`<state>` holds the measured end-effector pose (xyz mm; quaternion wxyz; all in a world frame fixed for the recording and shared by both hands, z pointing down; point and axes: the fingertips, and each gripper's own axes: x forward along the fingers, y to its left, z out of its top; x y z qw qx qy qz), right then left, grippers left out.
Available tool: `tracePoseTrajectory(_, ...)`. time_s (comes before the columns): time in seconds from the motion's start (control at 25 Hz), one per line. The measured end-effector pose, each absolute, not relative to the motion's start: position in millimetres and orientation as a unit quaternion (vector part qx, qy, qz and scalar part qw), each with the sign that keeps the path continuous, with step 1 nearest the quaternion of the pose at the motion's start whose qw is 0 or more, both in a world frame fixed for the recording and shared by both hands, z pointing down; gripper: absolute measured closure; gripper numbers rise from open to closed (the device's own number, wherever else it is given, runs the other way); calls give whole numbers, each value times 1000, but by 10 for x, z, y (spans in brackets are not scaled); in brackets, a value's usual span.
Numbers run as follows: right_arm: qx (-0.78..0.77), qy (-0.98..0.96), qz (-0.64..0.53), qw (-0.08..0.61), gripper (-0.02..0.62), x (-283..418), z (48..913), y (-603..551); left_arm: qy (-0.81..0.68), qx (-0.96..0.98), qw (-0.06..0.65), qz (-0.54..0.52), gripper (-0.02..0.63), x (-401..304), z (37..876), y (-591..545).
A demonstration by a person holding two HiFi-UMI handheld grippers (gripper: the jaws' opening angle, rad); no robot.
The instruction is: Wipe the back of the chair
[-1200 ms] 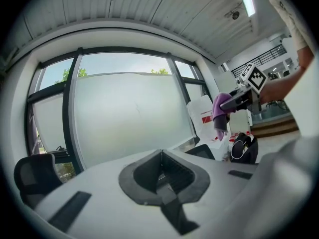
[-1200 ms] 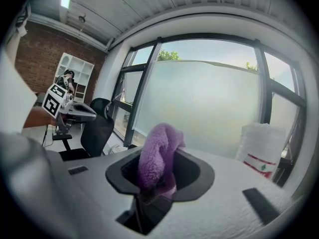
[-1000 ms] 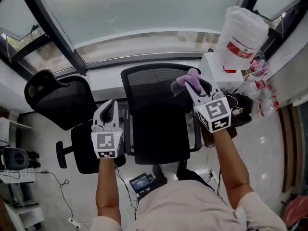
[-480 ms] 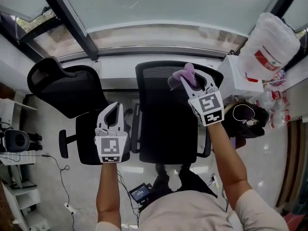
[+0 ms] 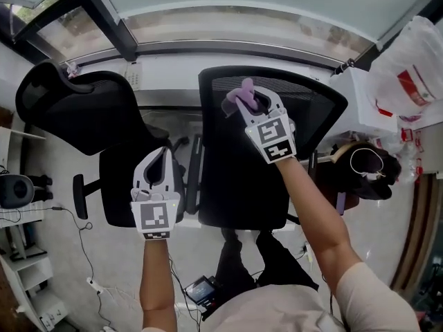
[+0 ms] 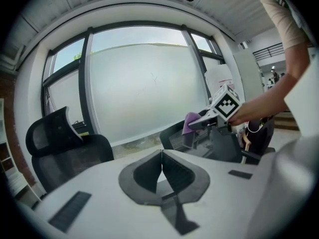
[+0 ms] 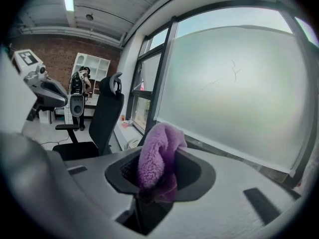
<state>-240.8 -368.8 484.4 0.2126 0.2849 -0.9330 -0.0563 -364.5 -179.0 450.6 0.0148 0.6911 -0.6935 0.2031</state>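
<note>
A black office chair with a mesh back [image 5: 304, 95] and a black seat [image 5: 239, 185] stands below me in the head view. My right gripper [image 5: 243, 97] is shut on a purple cloth [image 5: 239, 94] [image 7: 155, 156] and holds it at the top of the chair's back, left of its middle. My left gripper [image 5: 162, 159] hangs shut and empty over the gap between the two chairs. From the left gripper view, the purple cloth [image 6: 190, 123] shows against the chair's back [image 6: 174, 136].
A second black chair [image 5: 76, 113] stands to the left, close beside the first. A large window [image 5: 228, 5] with a dark frame runs behind both. A white bag [image 5: 408, 61] and clutter sit at the right. Cables and a box [image 5: 204, 289] lie on the floor.
My right gripper has moved left along the top of the chair's back with the purple cloth. The left gripper has stayed shut beside the seat. My head has shifted, so the scene sits lower.
</note>
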Motion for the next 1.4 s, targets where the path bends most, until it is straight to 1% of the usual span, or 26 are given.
tracePoseTrajectory(0.2,277,-934,-65,215,469,-2781,5204,-3784,-704,680,43,200,597,-3777,4948,-1646)
tracePoseTrajectory(0.4,261,-931,-81,240,468,-3071,5499,-3798,-708,674,65,201,597,-3831,5230,-1517)
tracePoseTrajectory(0.68,265,-930,-80,243,468,-3110,5551,-3843,-707,672,79,205,597,-3789,5274,-1528)
tracePoseTrajectory(0.84,270,-927,-75,249,469,-2960,5607,-3896,-702,677,76,210,597,-3694,5286,-1626)
tracePoseTrajectory(0.96,288,-920,-65,259,469,-2633,5671,-3990,-690,688,64,215,597,-3553,5292,-1778)
tracePoseTrajectory(1.08,321,-909,-43,263,471,-2093,5729,-4116,-670,701,82,231,597,-3290,5298,-2005)
tracePoseTrajectory(1.2,365,-894,-18,261,472,-1348,5770,-4266,-652,718,73,233,597,-2935,5282,-2274)
tracePoseTrajectory(1.4,461,-849,5,258,479,86,5752,-4462,-612,755,45,230,597,-2225,5321,-2658)
